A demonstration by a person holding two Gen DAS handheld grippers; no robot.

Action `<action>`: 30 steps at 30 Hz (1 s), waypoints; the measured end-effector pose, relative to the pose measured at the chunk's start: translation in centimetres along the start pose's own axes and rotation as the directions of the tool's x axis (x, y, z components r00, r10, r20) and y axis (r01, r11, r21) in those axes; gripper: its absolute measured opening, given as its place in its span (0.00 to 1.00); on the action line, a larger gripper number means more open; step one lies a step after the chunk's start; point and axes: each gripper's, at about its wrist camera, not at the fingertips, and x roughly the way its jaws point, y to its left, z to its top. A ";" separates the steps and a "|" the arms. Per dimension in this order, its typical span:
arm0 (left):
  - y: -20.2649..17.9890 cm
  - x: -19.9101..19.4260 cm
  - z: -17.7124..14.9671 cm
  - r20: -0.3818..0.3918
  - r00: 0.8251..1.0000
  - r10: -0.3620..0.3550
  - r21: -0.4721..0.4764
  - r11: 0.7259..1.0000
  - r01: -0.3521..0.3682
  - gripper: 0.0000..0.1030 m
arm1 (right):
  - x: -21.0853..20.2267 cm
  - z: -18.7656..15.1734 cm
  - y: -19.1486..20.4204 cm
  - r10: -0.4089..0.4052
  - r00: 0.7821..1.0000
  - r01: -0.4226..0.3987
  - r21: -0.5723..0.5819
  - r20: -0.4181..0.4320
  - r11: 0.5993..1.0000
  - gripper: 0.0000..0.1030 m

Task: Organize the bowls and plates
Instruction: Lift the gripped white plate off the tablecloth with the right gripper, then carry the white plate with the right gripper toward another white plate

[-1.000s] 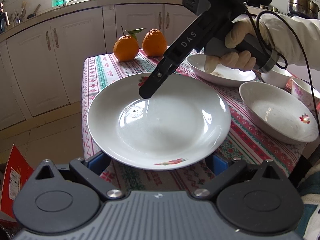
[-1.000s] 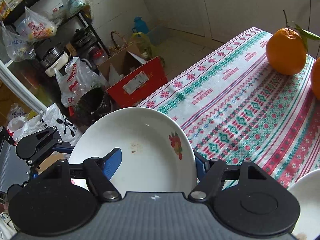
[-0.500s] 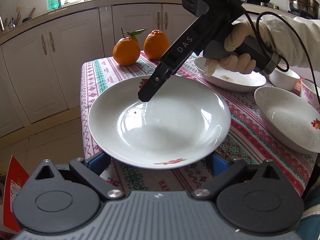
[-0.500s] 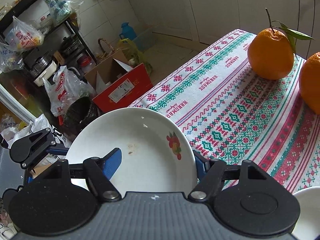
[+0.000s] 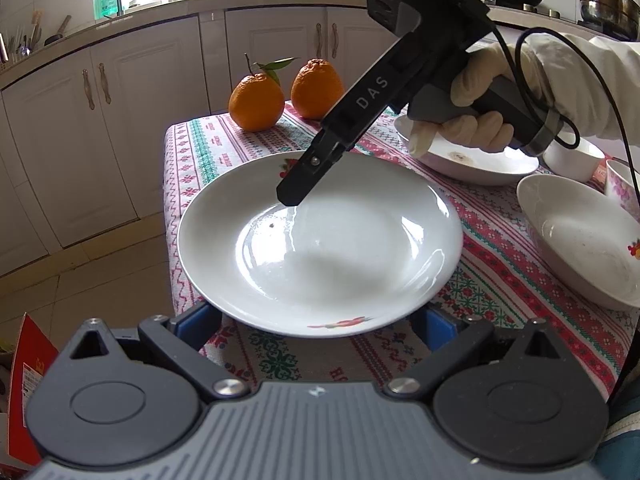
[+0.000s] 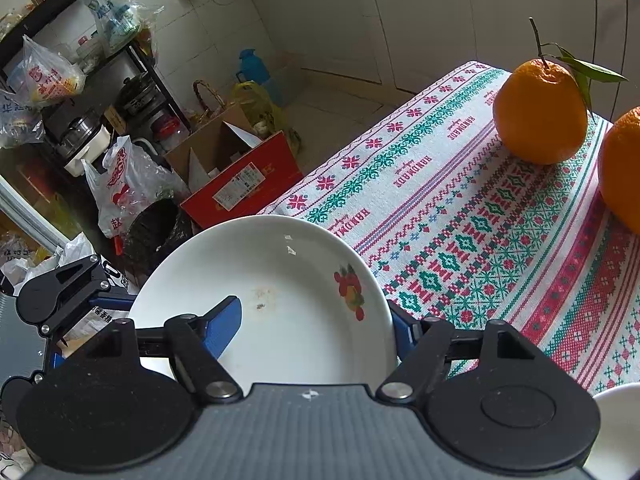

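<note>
**A:** Where is the plate (image 5: 320, 248)?

**B:** At the near corner of the table (image 5: 192, 152), on the side away from the other dishes. In the right wrist view part of it juts past the edge of the cloth, with the floor and a red box (image 6: 240, 184) behind it. I cannot tell whether its underside touches the cloth.

**A:** What has hold of it?

**B:** The right hand-held gripper (image 6: 312, 330), in a gloved right hand (image 5: 476, 100). It is clamped across the plate's far rim. One blue finger (image 6: 224, 328) lies on the inside of the dish, near a small brown stain. The other sits outside the rim, close to the fruit print, and is partly hidden by it.

**A:** And the left one?

**B:** The left hand-held gripper (image 5: 318, 322) is spread wide and low at the plate's near rim. Its blue fingers (image 5: 200, 320) show on either side, but the tips are hidden under the rim, so contact is unclear.

**A:** What else is on the table?

**B:** Two oranges (image 5: 256, 102) stand side by side at the far end, one with a stem and leaf. To the right there is a shallow white dish (image 5: 472, 164) below the gloved hand and a deeper bowl (image 5: 580, 248) nearer the camera. A small white bowl (image 5: 572, 156) and a flowered cup (image 5: 624, 188) are at the edge of view. All are apart from the held plate.
</note>
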 end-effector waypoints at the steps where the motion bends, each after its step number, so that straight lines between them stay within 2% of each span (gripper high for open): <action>1: 0.0 -0.1 0.0 0.002 1.000 0.000 0.000 1.000 0.000 0.98 | 0.0 -0.1 0.1 0.002 1.000 -0.002 -0.001 0.000 1.000 0.81; 2: -0.1 -0.1 0.0 0.003 1.000 0.001 -0.001 1.000 -0.001 0.98 | 0.0 -0.1 0.1 0.002 1.000 -0.002 -0.002 0.001 1.000 0.82; 6: -0.1 -0.7 0.0 0.009 1.000 0.007 -0.012 1.000 -0.007 0.98 | -0.7 -0.5 0.6 -0.024 1.000 0.024 -0.005 0.017 1.000 0.97; 10: -0.2 -1.6 -0.4 0.007 1.000 0.008 -0.042 0.999 -0.008 0.98 | -2.3 -1.0 1.0 -0.053 0.998 0.053 0.005 0.031 0.999 0.99; 17: -1.6 -4.5 -0.7 0.046 0.997 0.060 -0.086 0.995 -0.055 0.98 | -7.0 -3.0 3.7 -0.130 0.987 0.132 -0.013 0.094 0.991 1.00; 21: -3.2 -6.1 -0.8 0.079 0.995 0.064 -0.117 0.992 -0.055 0.99 | -10.0 -5.1 5.9 -0.185 0.972 0.190 -0.022 0.144 0.981 1.00; 24: -4.7 -6.8 -1.0 0.101 0.991 0.093 -0.113 0.990 -0.081 0.99 | -12.1 -7.0 7.3 -0.228 0.957 0.233 -0.008 0.179 0.972 1.00; 27: -6.0 -7.5 -1.2 0.119 0.987 0.112 -0.123 0.988 -0.097 0.99 | -13.7 -9.6 8.7 -0.284 0.937 0.288 0.014 0.203 0.958 1.00; 30: -7.0 -7.8 -1.6 0.130 0.987 0.094 -0.149 0.986 -0.074 0.99 | -14.6 -12.4 9.8 -0.348 0.912 0.351 0.027 0.216 0.936 1.00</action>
